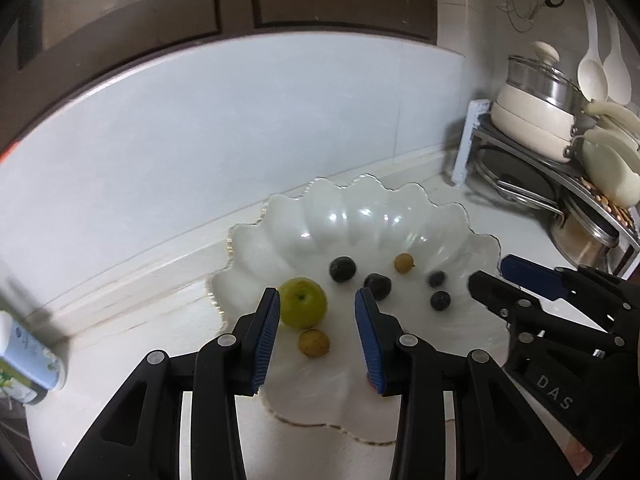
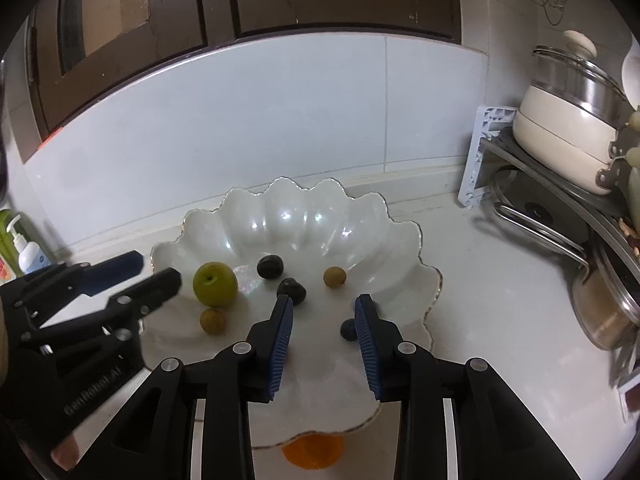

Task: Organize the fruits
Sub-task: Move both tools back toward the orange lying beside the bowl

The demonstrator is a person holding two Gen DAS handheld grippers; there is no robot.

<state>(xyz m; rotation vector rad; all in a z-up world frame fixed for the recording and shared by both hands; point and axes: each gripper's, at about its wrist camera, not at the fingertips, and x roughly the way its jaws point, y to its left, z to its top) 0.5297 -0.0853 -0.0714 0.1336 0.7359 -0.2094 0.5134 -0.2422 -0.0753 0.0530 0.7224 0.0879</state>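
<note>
A white scalloped plate (image 1: 360, 216) (image 2: 300, 208) holds a green apple (image 1: 303, 303) (image 2: 215, 284), two tan longans (image 1: 313, 343) (image 1: 403, 263), two dark plums (image 1: 342, 269) (image 1: 377, 286) and two blueberries (image 1: 437, 278) (image 1: 440, 300). My left gripper (image 1: 318, 296) (image 2: 158, 267) hovers open over the plate's near left part. The apple lies just past its left fingertip and a longan (image 2: 213, 321) shows in the gap below; neither is touched. My right gripper (image 2: 324, 300) (image 1: 490, 272) is open over the near right part. A blueberry (image 2: 349, 329) sits beside its right finger, unpressed.
An orange round thing (image 2: 312, 454) peeks from under the plate's near rim. A cream pot with a glass lid (image 1: 536, 116) (image 2: 568, 132) stands on a metal rack at right, a steel pot (image 2: 608, 312) below it. Bottles (image 1: 28, 356) (image 2: 28, 252) stand at left. A tiled wall rises behind.
</note>
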